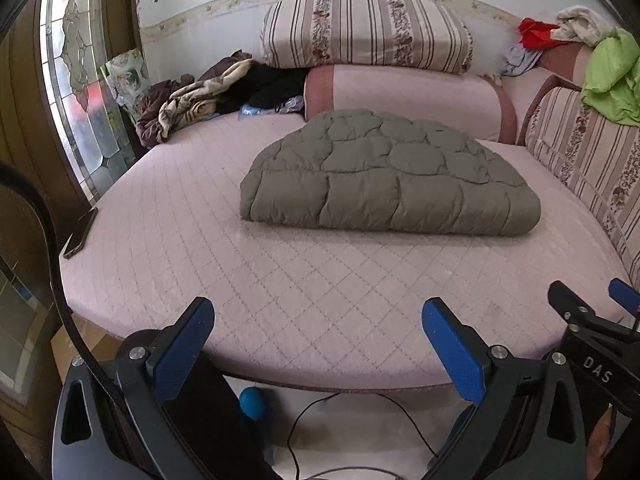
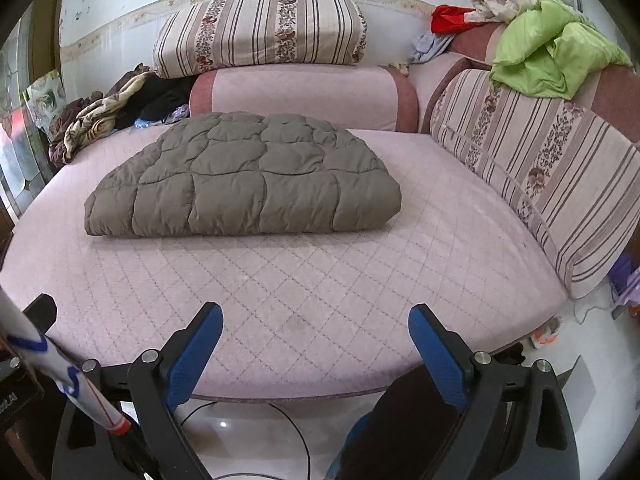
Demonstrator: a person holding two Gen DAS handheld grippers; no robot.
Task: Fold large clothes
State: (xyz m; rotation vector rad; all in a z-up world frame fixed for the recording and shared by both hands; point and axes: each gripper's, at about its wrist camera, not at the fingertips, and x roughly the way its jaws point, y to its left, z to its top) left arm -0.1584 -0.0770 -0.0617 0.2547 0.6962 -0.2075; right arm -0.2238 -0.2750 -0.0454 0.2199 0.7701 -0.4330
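An olive-grey quilted jacket (image 1: 390,178) (image 2: 248,182) lies folded into a thick flat bundle on the pink quilted mattress (image 1: 248,280) (image 2: 320,280). My left gripper (image 1: 320,344) hangs open over the mattress's near edge, well short of the jacket, with nothing between its blue pads. My right gripper (image 2: 316,350) is open too, at the same near edge, empty. The right gripper's black frame (image 1: 592,320) shows at the right edge of the left wrist view.
Striped and pink cushions (image 1: 368,32) (image 2: 536,176) line the back and right side. Crumpled clothes (image 1: 192,96) lie at the back left, a green garment (image 2: 552,52) at the back right. A phone (image 1: 80,234) rests on the left edge. Cables (image 1: 352,412) cross the floor below.
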